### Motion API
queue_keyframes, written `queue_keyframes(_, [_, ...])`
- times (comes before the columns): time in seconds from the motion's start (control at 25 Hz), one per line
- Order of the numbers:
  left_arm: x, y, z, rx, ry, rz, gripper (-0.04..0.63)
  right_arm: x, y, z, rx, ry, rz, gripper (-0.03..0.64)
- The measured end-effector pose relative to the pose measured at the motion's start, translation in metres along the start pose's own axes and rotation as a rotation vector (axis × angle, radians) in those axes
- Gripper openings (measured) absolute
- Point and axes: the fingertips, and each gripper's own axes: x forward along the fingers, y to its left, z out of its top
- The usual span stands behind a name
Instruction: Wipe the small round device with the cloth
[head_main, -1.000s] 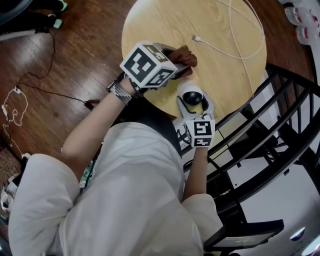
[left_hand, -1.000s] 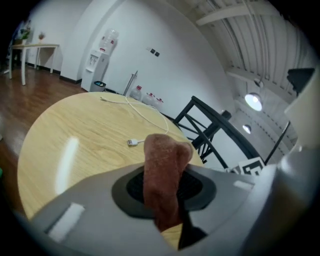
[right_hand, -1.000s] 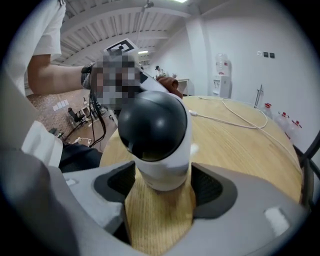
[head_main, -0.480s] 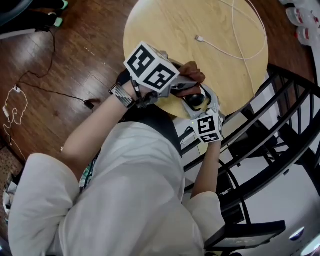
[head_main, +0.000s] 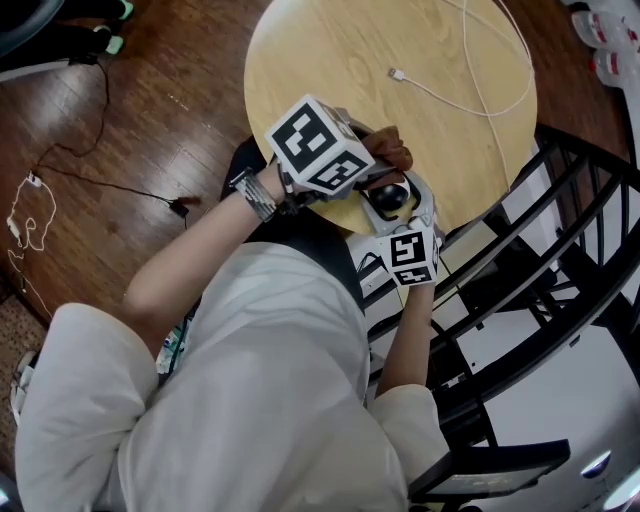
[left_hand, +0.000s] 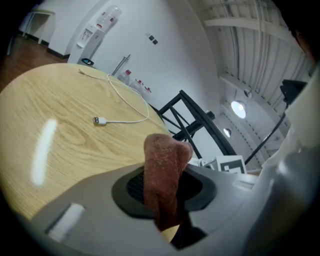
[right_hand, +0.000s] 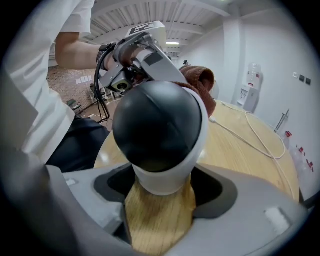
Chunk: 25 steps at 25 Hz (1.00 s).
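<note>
From the left: left tongs (left_hand: 163, 197) clamped shut on a brown cloth (left_hand: 164, 165), whose folded end sticks up out of the jaws. In the head view the cloth lies against the far side of the small round device (head_main: 391, 197), at the near edge of the round wooden bench (head_main: 320, 60). The device has a black dome face in a white shell. Next, right tongs (right_hand: 159, 200) grip its white base, jaws only as wide as that base. Can't tell whether it rests on the bench. Farther right a white cable (head_main: 478, 95) lies loose on the bench, well apart from both tongs.
</note>
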Motion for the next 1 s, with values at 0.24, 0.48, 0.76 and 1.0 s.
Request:
queue_keyframes(0.24, [0.013, 0.011, 0.0, 0.032, 0.037, 0.044, 0.106, 0.0, -0.002, -0.002, 0.013, 0.003, -0.005, 0.35])
queue_keyframes(0.48, [0.027, 0.028, -0.011, -0.087, 0.032, 0.045, 0.103, 0.0, -0.002, -0.002, 0.021, -0.006, -0.008, 0.35])
queue_keyframes(0.76, [0.034, 0.037, -0.014, -0.047, 0.095, 0.094, 0.103, 0.001, 0.001, -0.002, 0.056, -0.019, -0.014, 0.35])
queue_keyframes(1.0, [0.038, 0.042, -0.017, 0.129, 0.166, 0.193, 0.103, 0.002, 0.002, -0.003, 0.08, -0.009, -0.035, 0.35])
